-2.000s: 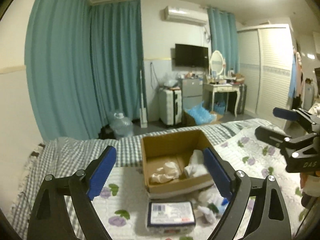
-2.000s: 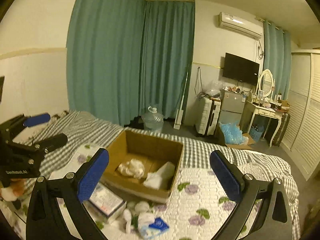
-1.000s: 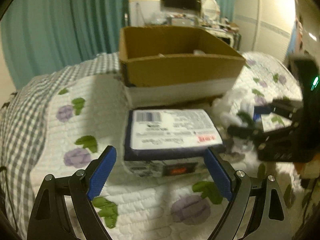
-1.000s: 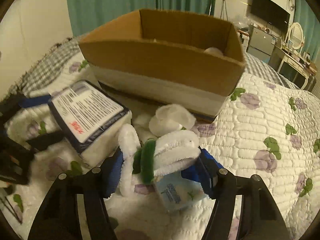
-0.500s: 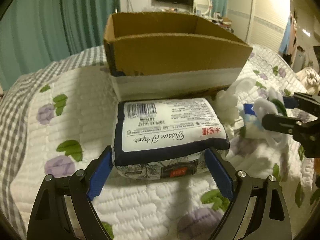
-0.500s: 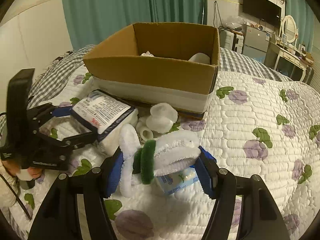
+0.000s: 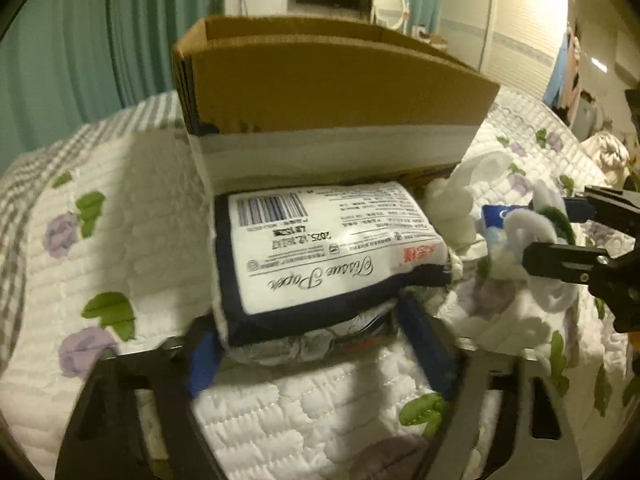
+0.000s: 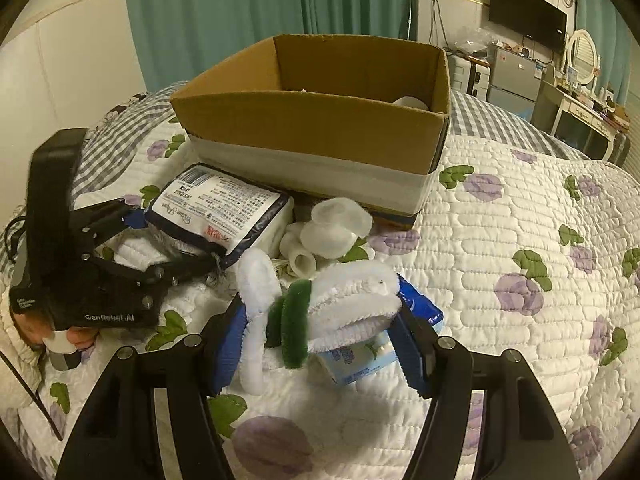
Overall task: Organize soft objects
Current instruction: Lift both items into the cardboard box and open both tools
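An open cardboard box (image 7: 320, 92) with a white band stands on the quilted bed (image 7: 120, 240); it also shows in the right wrist view (image 8: 320, 128). My left gripper (image 7: 316, 340) is shut on a tissue paper pack (image 7: 320, 248) lying in front of the box, squeezing its near end. The pack shows in the right wrist view (image 8: 216, 208), with the left gripper (image 8: 160, 240) on it. My right gripper (image 8: 316, 340) is shut on a white and green soft toy (image 8: 336, 308), held just above a small blue tissue packet (image 8: 372, 352). The toy also shows in the left wrist view (image 7: 532, 232).
White soft pieces (image 8: 336, 224) lie between the pack and the box. More white items sit inside the box (image 8: 408, 102). Teal curtains (image 8: 240, 8) hang behind the bed. A dresser with mirror (image 8: 580, 92) and a wall TV (image 8: 528, 10) stand at the far right.
My left gripper has closed on the tissue paper pack, denting its near end. My right gripper still holds the soft toy and has lifted it slightly.
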The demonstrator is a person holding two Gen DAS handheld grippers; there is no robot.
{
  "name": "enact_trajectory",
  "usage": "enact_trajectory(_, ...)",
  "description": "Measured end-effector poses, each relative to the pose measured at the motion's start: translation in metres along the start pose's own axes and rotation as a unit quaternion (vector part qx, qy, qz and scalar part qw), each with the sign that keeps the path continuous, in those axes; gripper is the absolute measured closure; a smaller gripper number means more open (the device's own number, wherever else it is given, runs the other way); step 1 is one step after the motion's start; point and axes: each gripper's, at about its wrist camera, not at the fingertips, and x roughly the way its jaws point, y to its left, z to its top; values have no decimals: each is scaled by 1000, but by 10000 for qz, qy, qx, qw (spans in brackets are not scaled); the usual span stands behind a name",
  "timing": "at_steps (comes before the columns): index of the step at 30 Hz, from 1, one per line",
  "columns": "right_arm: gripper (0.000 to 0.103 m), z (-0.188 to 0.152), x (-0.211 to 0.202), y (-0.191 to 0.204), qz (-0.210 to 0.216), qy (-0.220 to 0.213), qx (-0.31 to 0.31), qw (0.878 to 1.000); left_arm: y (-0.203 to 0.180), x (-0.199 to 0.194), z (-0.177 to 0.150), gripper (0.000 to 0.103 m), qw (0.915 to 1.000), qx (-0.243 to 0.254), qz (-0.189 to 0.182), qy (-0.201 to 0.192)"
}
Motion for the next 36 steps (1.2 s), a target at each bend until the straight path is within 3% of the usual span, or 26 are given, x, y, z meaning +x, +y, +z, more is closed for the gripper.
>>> enact_trajectory(5, 38, -1, -7, -2, 6, -81, 81, 9999, 1, -17, -5, 56, 9998, -11, 106, -151)
enact_trajectory(8, 38, -1, -19, -3, 3, -198, 132, 9997, -6, -27, -8, 60, 9994, 24, 294, -170)
enact_trajectory(13, 38, -1, -46, 1, -7, -450, 124, 9989, -26, -56, -10, 62, 9971, 201, 674, -293)
enact_trajectory(16, 38, 5, -72, 4, 187, -791, 107, 9966, -39, -85, -6, 62, 9953, 290, 709, -585)
enact_trajectory(19, 38, 19, -99, 7, 57, -1069, 51, 9942, -50, -116, -1, 62, 9914, 406, 745, -992)
enact_trajectory(28, 38, 87, -151, 5, -75, -1710, -116, 9852, -53, -180, 59, 61, 9801, 308, 989, -1696)
enact_trajectory(32, 38, 121, -136, 1, -140, -1739, -235, 9844, -51, -179, 90, 60, 9760, 353, 1157, -1813)
enact_trajectory(36, 38, 154, -97, -12, -73, -1625, -160, 9866, -45, -150, 118, 60, 9773, 392, 1202, -1698)
